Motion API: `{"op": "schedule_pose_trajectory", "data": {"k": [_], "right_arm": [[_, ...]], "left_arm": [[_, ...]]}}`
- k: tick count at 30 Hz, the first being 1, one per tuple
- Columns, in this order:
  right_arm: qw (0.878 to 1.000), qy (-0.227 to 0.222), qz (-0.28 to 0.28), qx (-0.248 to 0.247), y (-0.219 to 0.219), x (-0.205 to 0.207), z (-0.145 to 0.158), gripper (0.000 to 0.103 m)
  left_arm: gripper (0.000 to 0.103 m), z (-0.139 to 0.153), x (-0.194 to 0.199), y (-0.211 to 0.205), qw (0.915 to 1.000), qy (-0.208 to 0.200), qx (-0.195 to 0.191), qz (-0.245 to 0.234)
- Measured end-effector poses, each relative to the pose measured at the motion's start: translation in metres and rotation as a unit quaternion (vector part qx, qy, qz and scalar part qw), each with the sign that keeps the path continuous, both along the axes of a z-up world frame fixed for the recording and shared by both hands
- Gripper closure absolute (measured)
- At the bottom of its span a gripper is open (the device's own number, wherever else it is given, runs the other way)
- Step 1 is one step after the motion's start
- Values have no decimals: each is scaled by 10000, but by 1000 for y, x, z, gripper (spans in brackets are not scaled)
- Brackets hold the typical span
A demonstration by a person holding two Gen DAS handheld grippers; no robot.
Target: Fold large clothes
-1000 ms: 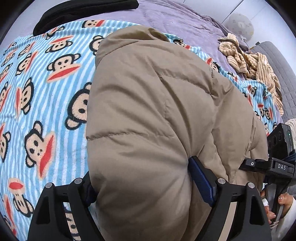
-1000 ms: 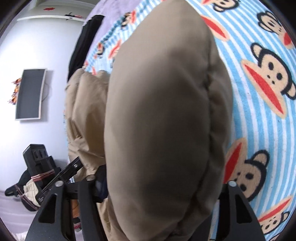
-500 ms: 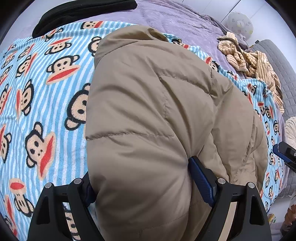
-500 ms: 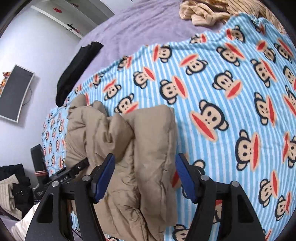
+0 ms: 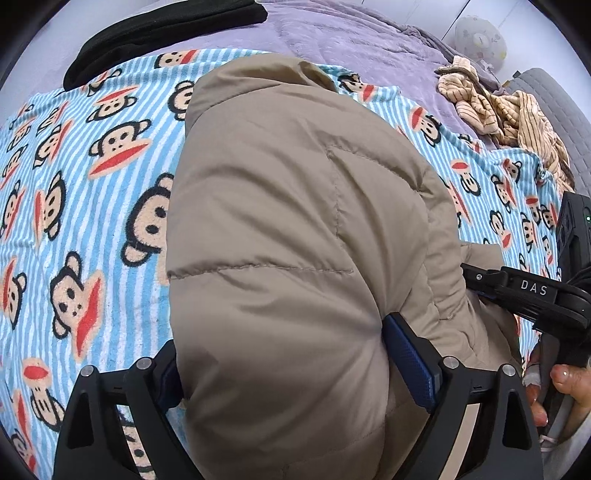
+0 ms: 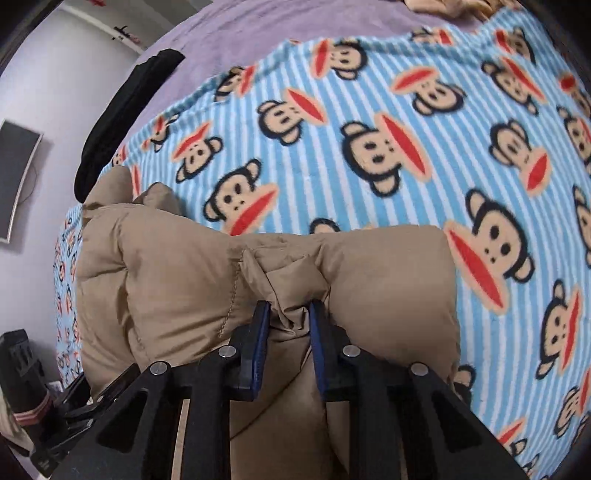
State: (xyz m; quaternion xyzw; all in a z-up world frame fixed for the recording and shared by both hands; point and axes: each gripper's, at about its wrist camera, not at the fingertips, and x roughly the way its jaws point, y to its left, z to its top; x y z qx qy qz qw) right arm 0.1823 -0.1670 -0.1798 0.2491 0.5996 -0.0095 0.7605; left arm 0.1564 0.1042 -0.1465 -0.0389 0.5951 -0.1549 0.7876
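Note:
A tan puffer jacket (image 5: 280, 229) lies bunched on a blue striped monkey-print blanket (image 5: 81, 192). My left gripper (image 5: 284, 362) has its jaws spread wide around a thick roll of the jacket, with both pads against the fabric. My right gripper (image 6: 288, 314) is shut on a pinched fold of the same jacket (image 6: 192, 288) at its near edge. The right gripper also shows at the right edge of the left wrist view (image 5: 524, 291). The left gripper's body shows at the lower left of the right wrist view (image 6: 62, 410).
A black garment (image 5: 159, 33) lies at the blanket's far edge on a purple bedspread (image 5: 343, 33). A striped beige garment (image 5: 509, 114) is heaped at the far right. A wall screen (image 6: 16, 177) hangs at left in the right wrist view.
My right gripper let go of the jacket bulk, opened, then came back and closed on a small fold at its near edge. My left gripper has held still.

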Motion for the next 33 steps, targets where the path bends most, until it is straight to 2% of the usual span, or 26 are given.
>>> {"op": "schedule_pose_trajectory", "data": {"k": [3,6,9,12,15,17,20,23,27,33], "right_arm": [[9999,1,-42,142,-13,-1,-16,82],[9992,55,-148,360,-24,-3,-13,81],[9992,94,-162,363,-27,-17,8,79],[9996,-51,171,219,-15,-47,43,77],[9978,-91,661,59,4,-85,65,77],[9963,15,858,-38,11,-107,67,77],[9967,139,799,68,6,-132,63,77],[9973,342,590,259,-1,-149,47,77],[9970,492,507,328,2,-159,28,77],[9962,700,488,146,8,-161,1,77]], "left_arm": [[2,-7,1,-5,10000,15,44,-11],[1,-8,0,3,9999,62,-69,-49],[1,-9,-1,8,9999,74,-129,-40],[1,-6,-2,9,9999,83,-99,-16],[2,20,-12,16,9998,-163,80,-21],[2,40,-26,27,9992,-370,-59,-136],[2,54,-48,45,9985,-456,-108,-287],[2,37,-70,47,9984,-226,222,-472],[1,15,-85,46,9980,-167,343,-505],[1,11,-89,37,9969,-149,530,-563]]}}
